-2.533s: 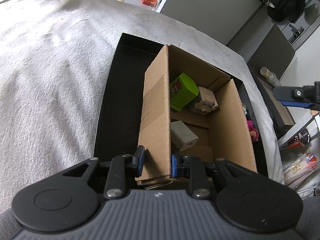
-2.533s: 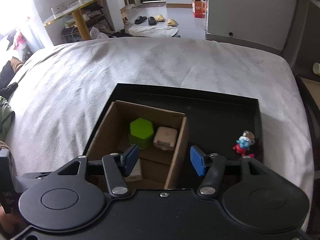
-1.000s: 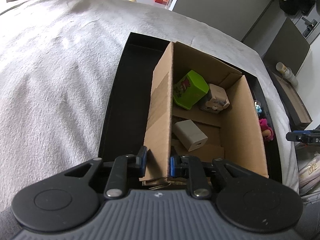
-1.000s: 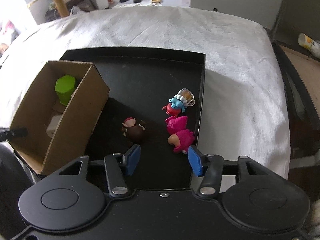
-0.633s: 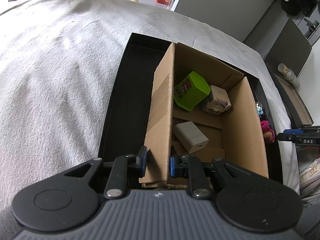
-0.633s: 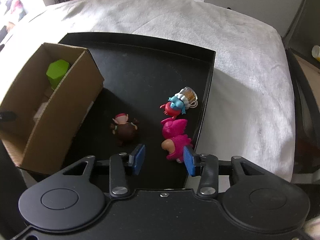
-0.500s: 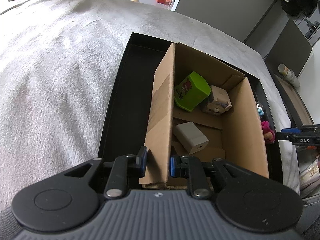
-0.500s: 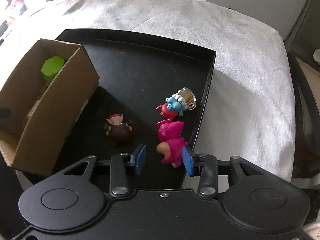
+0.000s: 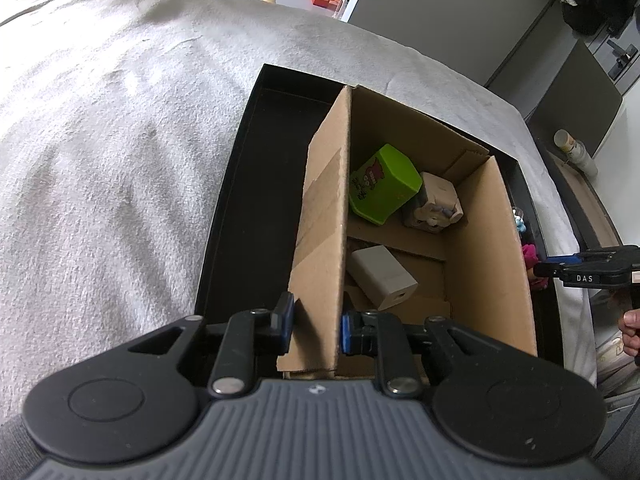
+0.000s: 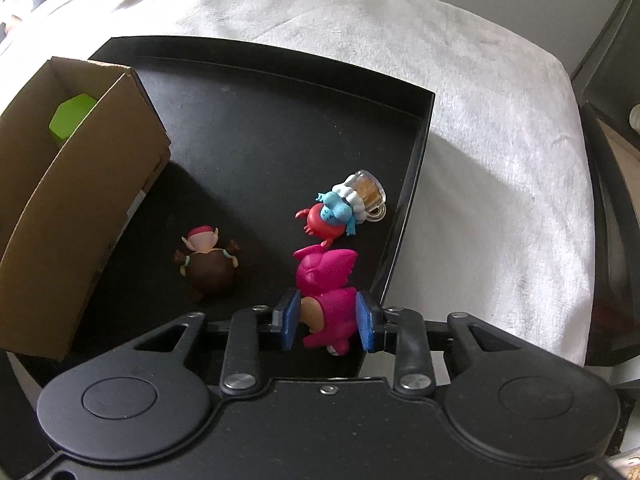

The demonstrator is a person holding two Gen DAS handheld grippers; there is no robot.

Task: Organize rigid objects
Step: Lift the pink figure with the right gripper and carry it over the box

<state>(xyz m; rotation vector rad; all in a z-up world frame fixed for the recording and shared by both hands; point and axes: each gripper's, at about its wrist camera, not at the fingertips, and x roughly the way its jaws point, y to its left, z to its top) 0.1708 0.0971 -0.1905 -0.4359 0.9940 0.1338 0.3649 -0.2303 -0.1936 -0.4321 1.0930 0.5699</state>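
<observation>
An open cardboard box (image 9: 320, 216) stands in a black tray (image 9: 256, 168). It holds a green block (image 9: 384, 184), a beige toy (image 9: 436, 204) and a white charger (image 9: 384, 276). My left gripper (image 9: 314, 326) is shut on the box's near left wall. In the right wrist view the box (image 10: 68, 184) is at the left of the tray (image 10: 404, 184). My right gripper (image 10: 326, 320) has its pads on either side of a pink figurine (image 10: 326, 284) lying by the tray's right rim. A brown figurine (image 10: 208, 264) and a blue and red figurine with a small mug (image 10: 344, 208) lie on the tray.
The tray sits on a grey-white blanket (image 10: 460, 92) over a bed. My right gripper shows at the right edge of the left wrist view (image 9: 592, 270). A dark cabinet (image 9: 576, 100) and a bottle (image 9: 572, 148) stand beyond the bed's right side.
My right gripper swung from over the box to the tray's right side, came down around the pink figurine and narrowed on it. My left gripper kept its hold on the box wall.
</observation>
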